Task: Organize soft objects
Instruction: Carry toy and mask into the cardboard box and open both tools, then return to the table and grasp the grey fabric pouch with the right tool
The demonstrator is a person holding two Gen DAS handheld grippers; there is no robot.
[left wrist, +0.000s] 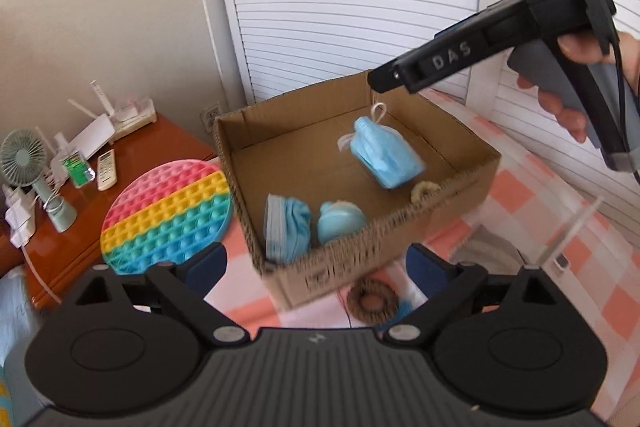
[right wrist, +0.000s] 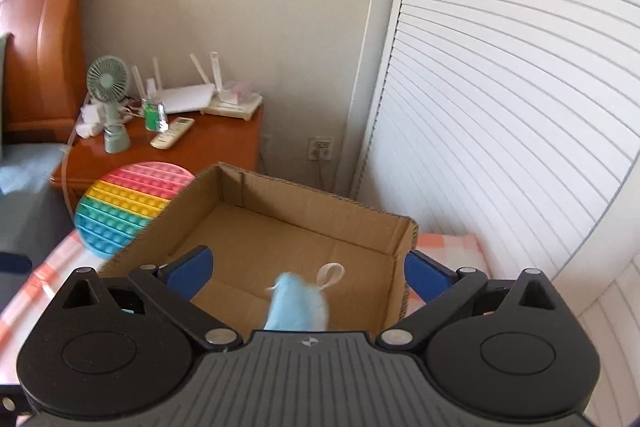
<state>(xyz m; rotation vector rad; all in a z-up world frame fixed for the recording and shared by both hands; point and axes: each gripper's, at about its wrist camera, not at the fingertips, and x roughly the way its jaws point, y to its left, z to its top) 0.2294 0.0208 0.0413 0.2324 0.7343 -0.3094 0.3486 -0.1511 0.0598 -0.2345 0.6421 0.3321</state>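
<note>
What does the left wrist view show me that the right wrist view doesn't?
Only the left wrist view: a folded blue mask, a pale blue round soft ball and a beige ring inside the box, a woven brown ring on the checked cloth, and the right gripper over the box.
Only the right wrist view: the orange wooden headboard.
Both: the cardboard box, the falling blue mask bundle, the rainbow bubble mat.

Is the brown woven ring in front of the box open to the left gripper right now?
Probably yes: the left gripper is open, the woven ring lies between its fingers with nothing over it.
</note>
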